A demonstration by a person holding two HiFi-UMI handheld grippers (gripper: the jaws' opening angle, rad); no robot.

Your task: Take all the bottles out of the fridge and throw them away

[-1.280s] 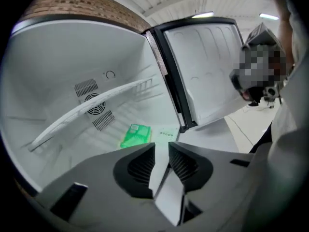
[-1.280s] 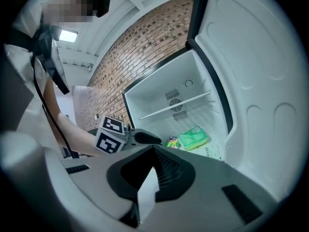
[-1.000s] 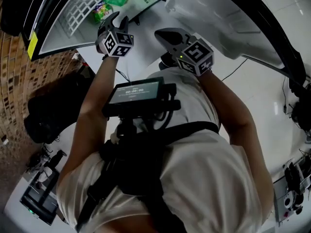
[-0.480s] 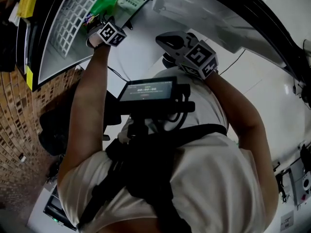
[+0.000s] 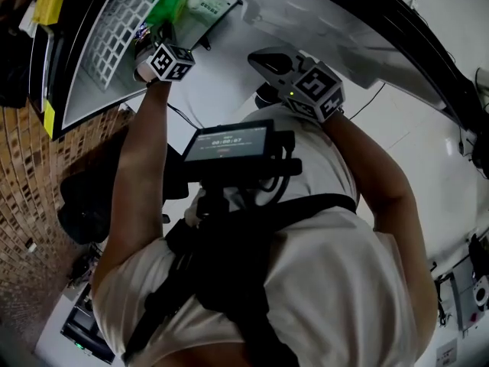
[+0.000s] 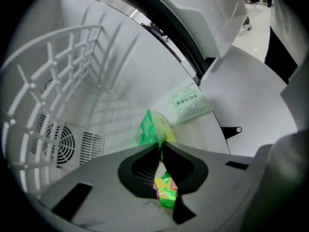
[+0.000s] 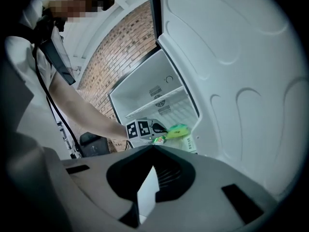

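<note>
Left gripper (image 6: pixel 160 149) jaws closing on a crumpled green plastic bottle (image 6: pixel 153 128) in the smooth white fridge (image 6: pixel 116 100); right gripper (image 7: pixel 153 151) jaws together, empty

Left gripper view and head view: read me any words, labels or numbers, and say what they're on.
None can be quoted.
The white label inside the fridge: dark print, too blurred to read.
The green packet: red and yellow print, unreadable.
The chest screen: a row of digits, too small to read.
</note>
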